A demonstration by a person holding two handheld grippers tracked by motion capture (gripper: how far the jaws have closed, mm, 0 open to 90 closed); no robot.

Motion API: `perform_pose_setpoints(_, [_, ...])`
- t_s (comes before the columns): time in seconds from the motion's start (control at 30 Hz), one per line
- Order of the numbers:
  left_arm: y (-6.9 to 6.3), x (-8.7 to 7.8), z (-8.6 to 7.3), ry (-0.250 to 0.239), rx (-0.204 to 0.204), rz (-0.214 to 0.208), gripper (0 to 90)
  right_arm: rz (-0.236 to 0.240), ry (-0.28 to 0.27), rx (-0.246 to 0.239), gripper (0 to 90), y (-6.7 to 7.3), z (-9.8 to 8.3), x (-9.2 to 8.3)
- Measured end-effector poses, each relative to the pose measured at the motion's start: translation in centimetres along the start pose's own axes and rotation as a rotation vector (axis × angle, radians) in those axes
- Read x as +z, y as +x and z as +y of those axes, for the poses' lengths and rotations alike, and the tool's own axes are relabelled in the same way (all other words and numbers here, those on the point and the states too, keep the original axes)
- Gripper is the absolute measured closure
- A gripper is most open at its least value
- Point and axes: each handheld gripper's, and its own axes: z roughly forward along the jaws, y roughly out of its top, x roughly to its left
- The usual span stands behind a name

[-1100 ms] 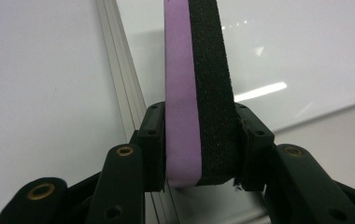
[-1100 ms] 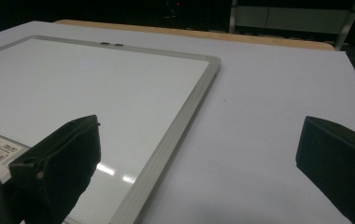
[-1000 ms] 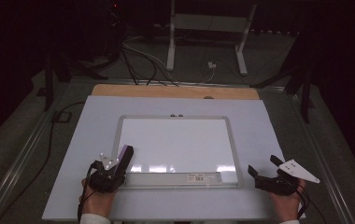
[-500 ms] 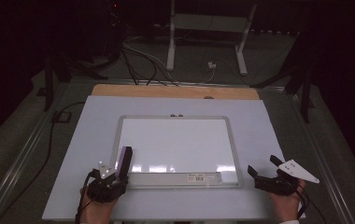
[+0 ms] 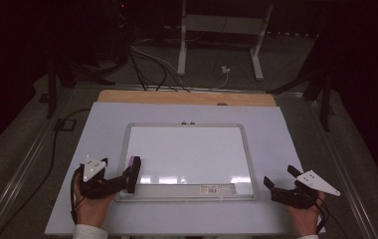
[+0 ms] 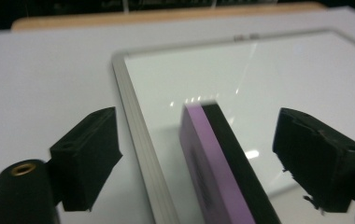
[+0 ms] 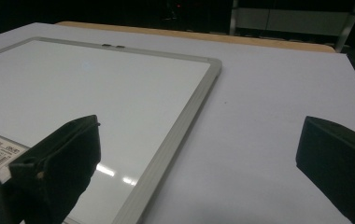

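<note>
**A:** Purple and black, that's your eraser (image 5: 134, 174): purple along one face, black along the other. It stands on edge at the near left corner of the whiteboard (image 5: 192, 149), just inside the silver frame (image 5: 123, 154).

**B:** And my left gripper (image 5: 126, 180)?

**A:** Your left gripper sits at the board's near left corner, pointing toward the eraser. Its jaws have just been opening. In the left gripper view the eraser (image 6: 220, 163) stands between them with clear space on both sides, so neither pad presses on it. You are not holding it.

**B:** Is the eraser upright?

**A:** It rests on a long narrow edge on the white surface, close beside the left frame rail (image 6: 140, 140) and roughly in line with it.

**B:** What about the right one?

**A:** Your right gripper (image 5: 279, 185) lies near the near right corner of the worktop (image 5: 102, 124), just off the board's near right corner. Its jaws stand wide apart with nothing between them; through the gap you see the board's frame (image 7: 180, 126) and the bare pale worktop (image 7: 269, 116).

**B:** Anything on the board itself?

**A:** You have a barcode label (image 5: 211, 188) on the near frame rail, and glare from the lights on the white surface.
</note>
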Motion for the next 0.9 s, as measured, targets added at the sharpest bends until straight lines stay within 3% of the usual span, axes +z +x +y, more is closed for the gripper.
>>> perform_pose_setpoints(0.13, [1.5,0.1,0.3,-0.040,0.003,-0.018,1.6,0.001,-0.006,-0.004,0.4,0.0,0.0,0.0])
perform_pose_setpoints(0.27, [2.4,-0.4,0.0,-0.091,0.009,-0.004,0.7,0.009,-0.014,-0.009,0.3,0.1,0.1,-0.1])
perform_pose_setpoints(0.63, [4.1,-2.2,-0.9,-0.175,0.035,0.072,0.6,0.031,-0.040,-0.025,0.4,0.5,0.3,-0.3])
perform_pose_setpoints(0.9, [4.7,-2.3,-1.6,-0.175,0.026,0.087,0.6,0.028,-0.047,-0.024,0.3,0.4,0.4,-0.5])
